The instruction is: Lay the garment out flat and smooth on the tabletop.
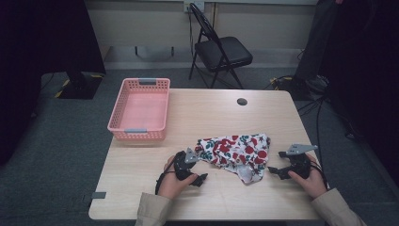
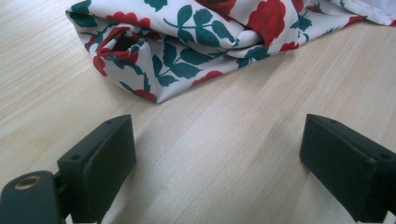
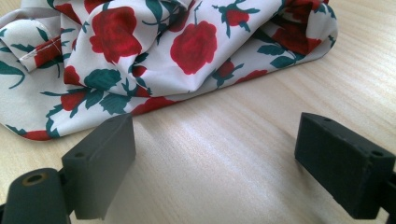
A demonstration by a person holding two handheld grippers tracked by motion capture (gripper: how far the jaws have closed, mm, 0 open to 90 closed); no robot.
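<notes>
High view: left gripper (image 1: 201, 179) on table (image 1: 141, 165), jaws apart, holding nothing, just short of cloth (image 1: 235, 151). Cloth crumpled at table's near middle, between grippers. Right gripper (image 1: 274, 171) jaws apart, empty, near cloth's right edge. No readable writing. Person's sleeves cut off at bottom.

No text, label, brand, number or sign can be read anywhere in these views. The floral cloth (image 1: 235, 151) carries a print of red roses and green leaves (a pattern, not lettering), and the pink basket (image 1: 139, 109) and the pale wooden worktop (image 1: 207, 117) are bare of any marking that could be made out.
</notes>
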